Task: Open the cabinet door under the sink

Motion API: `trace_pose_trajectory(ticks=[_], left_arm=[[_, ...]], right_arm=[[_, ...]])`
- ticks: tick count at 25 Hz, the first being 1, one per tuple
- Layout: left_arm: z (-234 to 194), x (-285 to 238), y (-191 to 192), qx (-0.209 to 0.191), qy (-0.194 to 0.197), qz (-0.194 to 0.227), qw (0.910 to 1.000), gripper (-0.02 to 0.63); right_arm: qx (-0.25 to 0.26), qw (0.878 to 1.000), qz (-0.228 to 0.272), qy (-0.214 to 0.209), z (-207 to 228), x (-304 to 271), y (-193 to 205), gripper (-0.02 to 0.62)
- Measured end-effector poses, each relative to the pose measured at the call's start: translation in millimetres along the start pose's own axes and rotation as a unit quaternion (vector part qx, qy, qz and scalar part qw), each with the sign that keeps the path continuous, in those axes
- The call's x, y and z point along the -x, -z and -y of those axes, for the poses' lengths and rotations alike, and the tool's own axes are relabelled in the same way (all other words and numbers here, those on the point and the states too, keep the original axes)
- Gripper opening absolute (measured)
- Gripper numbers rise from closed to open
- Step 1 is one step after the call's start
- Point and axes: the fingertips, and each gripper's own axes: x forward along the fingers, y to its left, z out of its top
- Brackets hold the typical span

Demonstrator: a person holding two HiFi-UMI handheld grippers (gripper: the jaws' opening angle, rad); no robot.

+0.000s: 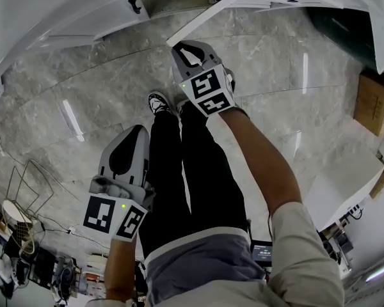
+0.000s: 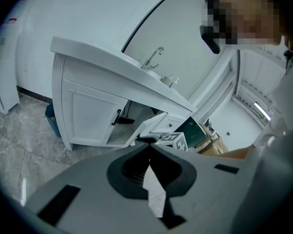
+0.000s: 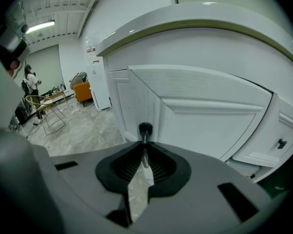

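Bright even light; floor (image 1: 83, 107) glare streaks; fisheye-warped edges.

head camera downward, others toward cabinet (image 2: 88, 113)

The grey marble floor (image 1: 70, 82) carries the white sink cabinet (image 2: 85, 113). A cardboard box (image 1: 375, 101) sits right of the cabinet, and a wire chair (image 3: 45, 112) stands well apart from it.

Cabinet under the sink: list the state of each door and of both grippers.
Held door: swung open.
Other door: closed.
Right gripper: jaws shut on the held door's handle.
Left gripper: jaws together, empty.
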Motion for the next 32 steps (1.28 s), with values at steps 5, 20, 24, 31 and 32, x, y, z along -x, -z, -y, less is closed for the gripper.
trace_pose_trajectory(ticks=[5, 20, 24, 31, 32], left_arm=[[5, -5, -1, -0.012, 0.002, -0.002, 0.9999, 0.000], [9, -19, -7, -0.024, -0.006, -0.011, 0.9996, 0.000], [13, -24, -6, -0.025, -0.002, -0.015, 0.9996, 0.000], [21, -35, -8, -0.029, 0.009, -0.020, 0.9993, 0.000], [21, -36, -8, -0.029, 0.009, -0.020, 0.9993, 0.000]], right_arm=[[0.011, 1.000, -0.001, -0.008, -1, 8, 8, 0.051], [0.029, 0.999, -0.008, -0.029, 2, 38, 37, 0.051], [0.034, 0.999, -0.010, -0.034, 3, 45, 44, 0.051], [0.042, 0.998, -0.014, -0.040, 9, 60, 60, 0.051], [0.042, 0.998, -0.014, -0.039, 10, 62, 62, 0.051]])
